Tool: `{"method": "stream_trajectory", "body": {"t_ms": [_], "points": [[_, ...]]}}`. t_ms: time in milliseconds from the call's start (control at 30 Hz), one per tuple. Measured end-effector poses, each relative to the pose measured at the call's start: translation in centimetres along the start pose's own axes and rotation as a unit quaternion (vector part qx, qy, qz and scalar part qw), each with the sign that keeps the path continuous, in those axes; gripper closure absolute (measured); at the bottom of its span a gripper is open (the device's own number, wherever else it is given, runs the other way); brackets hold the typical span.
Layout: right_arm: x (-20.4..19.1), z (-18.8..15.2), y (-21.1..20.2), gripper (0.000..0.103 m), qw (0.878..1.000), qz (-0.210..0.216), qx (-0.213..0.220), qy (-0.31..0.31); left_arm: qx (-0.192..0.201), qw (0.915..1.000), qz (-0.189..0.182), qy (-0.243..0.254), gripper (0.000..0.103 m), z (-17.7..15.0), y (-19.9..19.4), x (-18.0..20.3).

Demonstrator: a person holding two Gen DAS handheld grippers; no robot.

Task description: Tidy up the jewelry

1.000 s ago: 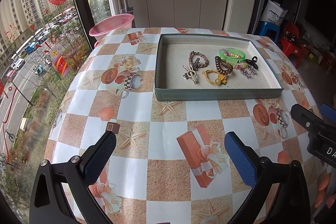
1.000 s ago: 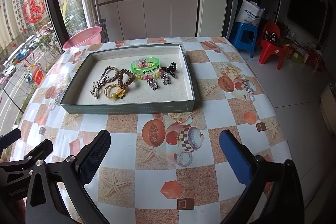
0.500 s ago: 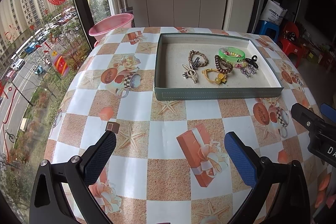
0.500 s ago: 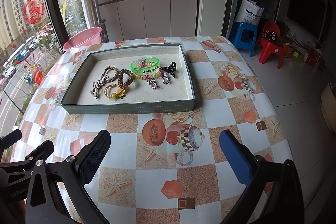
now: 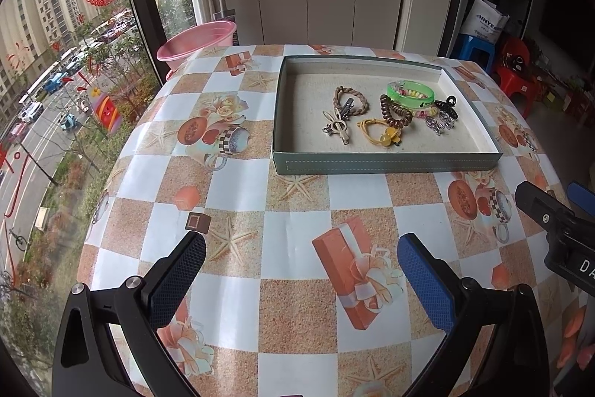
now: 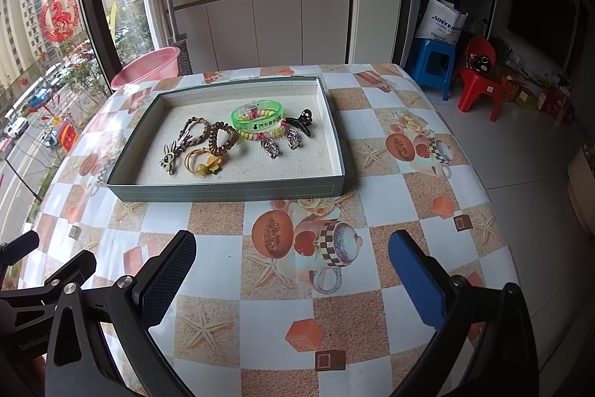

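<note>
A: Where is the jewelry found, and how are the tongs set?

B: The jewelry is heaped in the middle of the grey tray (image 6: 227, 190) on the table (image 6: 372, 144). A green bangle (image 6: 257, 116), a brown coil tie (image 6: 222, 138), a braided band (image 6: 197, 129), a yellow tie (image 6: 202, 164), a black claw clip (image 6: 303, 121) and silver charms (image 6: 271, 147) are crowded together, several touching. The left tongs (image 5: 301, 270) and right tongs (image 6: 292, 266) are both spread wide with nothing held, well short of the tray.

A: What might be spoiled from here?

B: Two pieces could be lifted at once, since the coil tie is overlapped by the bead string under the bangle. If one is pulled, its neighbour may be dragged out and dropped on the table.

A: Anything else?

B: The flat silver clip (image 5: 336, 127) may be slipped over by the pads, being thin against the tray floor. The tray itself could be nudged if its near wall is struck on the way in. The two tongs, held close side by side, could also be knocked together over so small a cluster.
</note>
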State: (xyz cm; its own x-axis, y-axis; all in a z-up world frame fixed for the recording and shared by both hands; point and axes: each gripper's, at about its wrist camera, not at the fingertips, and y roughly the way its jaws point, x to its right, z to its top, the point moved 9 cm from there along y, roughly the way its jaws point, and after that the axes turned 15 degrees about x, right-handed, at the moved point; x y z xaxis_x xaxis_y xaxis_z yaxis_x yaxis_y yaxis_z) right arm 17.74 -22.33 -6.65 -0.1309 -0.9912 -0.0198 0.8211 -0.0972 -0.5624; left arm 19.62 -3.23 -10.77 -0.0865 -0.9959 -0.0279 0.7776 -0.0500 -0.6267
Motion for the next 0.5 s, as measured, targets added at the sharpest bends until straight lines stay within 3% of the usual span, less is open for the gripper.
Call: {"method": "stream_trajectory", "body": {"t_ms": [500], "points": [[-0.06,-0.17,0.03,0.000,1.000,-0.002,-0.001,0.003,-0.004,1.0000,-0.002,0.000,0.000,-0.14,0.14,0.09]]}}
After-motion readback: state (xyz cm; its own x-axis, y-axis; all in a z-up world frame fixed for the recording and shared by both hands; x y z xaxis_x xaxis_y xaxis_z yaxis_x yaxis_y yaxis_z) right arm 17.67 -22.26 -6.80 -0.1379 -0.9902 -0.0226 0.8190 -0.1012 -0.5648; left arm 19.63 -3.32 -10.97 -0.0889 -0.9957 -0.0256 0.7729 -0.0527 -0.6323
